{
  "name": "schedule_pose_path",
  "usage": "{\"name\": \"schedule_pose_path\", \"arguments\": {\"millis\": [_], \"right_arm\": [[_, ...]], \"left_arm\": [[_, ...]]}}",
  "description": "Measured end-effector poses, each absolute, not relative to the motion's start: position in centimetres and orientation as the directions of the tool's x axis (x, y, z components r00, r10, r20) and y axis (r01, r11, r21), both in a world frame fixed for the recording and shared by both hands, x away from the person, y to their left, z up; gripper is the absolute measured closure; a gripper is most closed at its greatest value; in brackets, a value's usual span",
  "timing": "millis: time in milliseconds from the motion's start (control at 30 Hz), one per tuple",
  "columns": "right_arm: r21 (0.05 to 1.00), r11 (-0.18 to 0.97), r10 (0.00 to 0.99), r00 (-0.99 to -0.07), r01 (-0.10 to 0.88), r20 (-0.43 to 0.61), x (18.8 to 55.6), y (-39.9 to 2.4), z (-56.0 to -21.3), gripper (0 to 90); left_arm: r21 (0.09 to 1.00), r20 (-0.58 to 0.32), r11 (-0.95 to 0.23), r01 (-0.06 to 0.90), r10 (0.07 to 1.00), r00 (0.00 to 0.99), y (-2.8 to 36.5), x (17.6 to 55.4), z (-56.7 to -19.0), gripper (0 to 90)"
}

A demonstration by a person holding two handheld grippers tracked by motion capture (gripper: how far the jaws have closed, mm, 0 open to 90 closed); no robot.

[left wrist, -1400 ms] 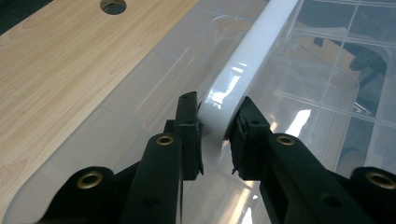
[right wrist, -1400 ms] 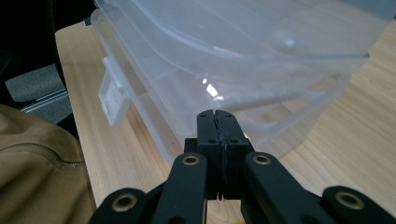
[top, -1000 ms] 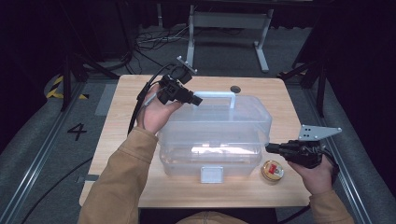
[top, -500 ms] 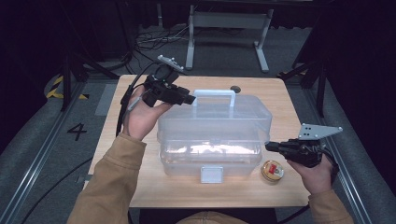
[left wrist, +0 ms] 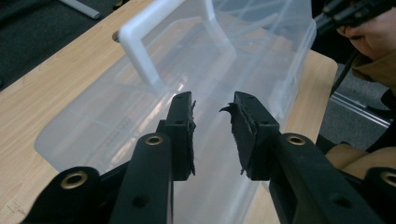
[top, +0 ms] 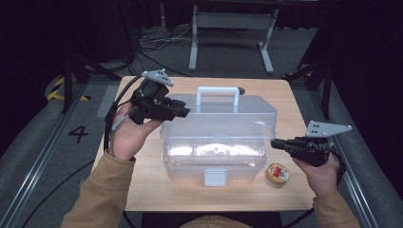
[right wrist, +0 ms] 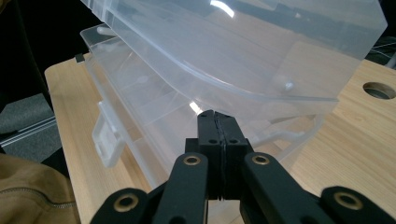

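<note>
Counter (top: 157, 192): pale wood top, fills the middle of the high view, dark floor and cables around it.

Storage box (top: 214, 142): clear plastic, the largest thing on my counter, at the centre of the high view. Its lid (top: 247, 111) is lifted off the front rim, as my right tongs' view shows, with a gap between lid and base. A white handle (top: 217, 92) stands upright on the lid, toward the upper middle of the frame. A white latch (top: 215, 177) hangs at the front wall, lower centre.

My left tongs (top: 183, 108): in my left hand, upper left of the box in the high view, tips pointing right over the lid's near-left corner. The jaws stand apart with nothing between them and have just been closing a little; in their own view the pads (left wrist: 184, 130) hover above the lid, not touching it.

My right tongs (top: 275, 144): in my right hand, right of centre, tips at the box's right end just under the lid's edge. The jaws are pressed together, nothing gripped; whether the tips touch the plastic I cannot tell.

Small round tin (top: 277, 173): red and gold top, on the counter just beside the box's front right corner, below my right tongs.
</note>
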State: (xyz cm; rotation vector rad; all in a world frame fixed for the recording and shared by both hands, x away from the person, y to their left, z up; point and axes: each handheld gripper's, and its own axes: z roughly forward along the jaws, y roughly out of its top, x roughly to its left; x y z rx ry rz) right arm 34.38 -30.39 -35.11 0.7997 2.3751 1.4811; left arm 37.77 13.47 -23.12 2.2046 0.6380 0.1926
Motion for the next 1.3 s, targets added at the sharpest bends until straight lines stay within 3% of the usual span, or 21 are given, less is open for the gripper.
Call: {"name": "schedule_pose_path", "arguments": {"millis": [367, 833, 1167, 1300], "right_arm": [[0.888, 0.316, 0.594, -0.8, 0.334, 0.09, 35.0, -30.1, -34.2, 90.0], [0.898, 0.272, 0.634, -0.767, 0.346, 0.103, 36.0, -29.6, -33.2, 90.0], [0.907, 0.24, 0.648, -0.753, 0.347, 0.117, 36.6, -29.4, -33.0, 90.0], [0.911, 0.226, 0.651, -0.749, 0.346, 0.123, 36.6, -29.4, -33.1, 90.0]], "left_arm": [[0.792, -0.086, -0.5, 0.349, 0.475, 0.876, 14.1, 34.9, -22.9, 69.5], [0.792, -0.129, -0.485, 0.372, 0.463, 0.877, 14.0, 33.6, -25.9, 80.0], [0.785, -0.107, -0.475, 0.399, 0.529, 0.842, 13.9, 34.1, -28.5, 80.5], [0.811, -0.124, -0.407, 0.421, 0.583, 0.803, 14.8, 34.5, -29.5, 86.3]]}}
